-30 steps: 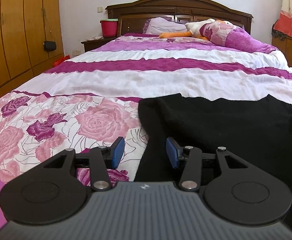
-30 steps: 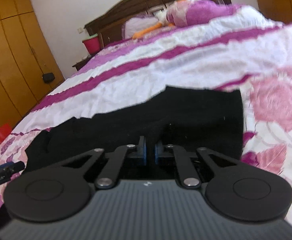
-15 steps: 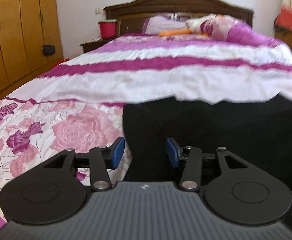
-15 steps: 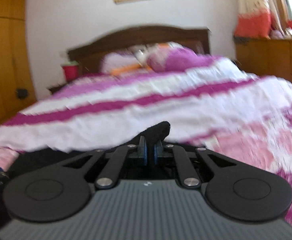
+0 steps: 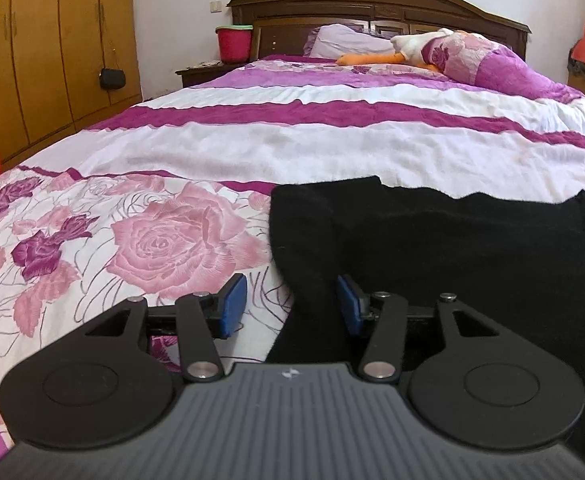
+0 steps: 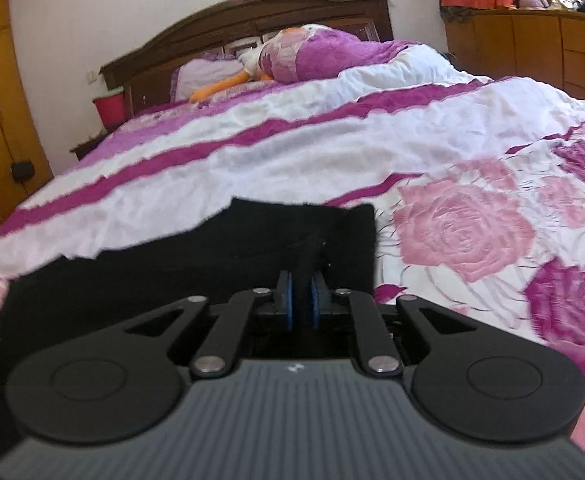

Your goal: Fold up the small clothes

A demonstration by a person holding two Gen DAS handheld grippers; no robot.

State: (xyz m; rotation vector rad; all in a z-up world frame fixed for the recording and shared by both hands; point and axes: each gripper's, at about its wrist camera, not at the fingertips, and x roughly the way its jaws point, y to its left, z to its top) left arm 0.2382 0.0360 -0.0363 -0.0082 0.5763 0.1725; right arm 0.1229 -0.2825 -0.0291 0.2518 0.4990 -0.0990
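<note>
A black garment lies spread on the near part of the bed, over the rose-patterned cover, with its left edge beside a big pink rose. The left hand-held gripper has its blue pads wide apart, and the left border of the garment lies between them. The right hand-held gripper is closed tight on a raised fold of the same garment. Far behind, a pillow and a red bucket stand near the headboard.
</note>
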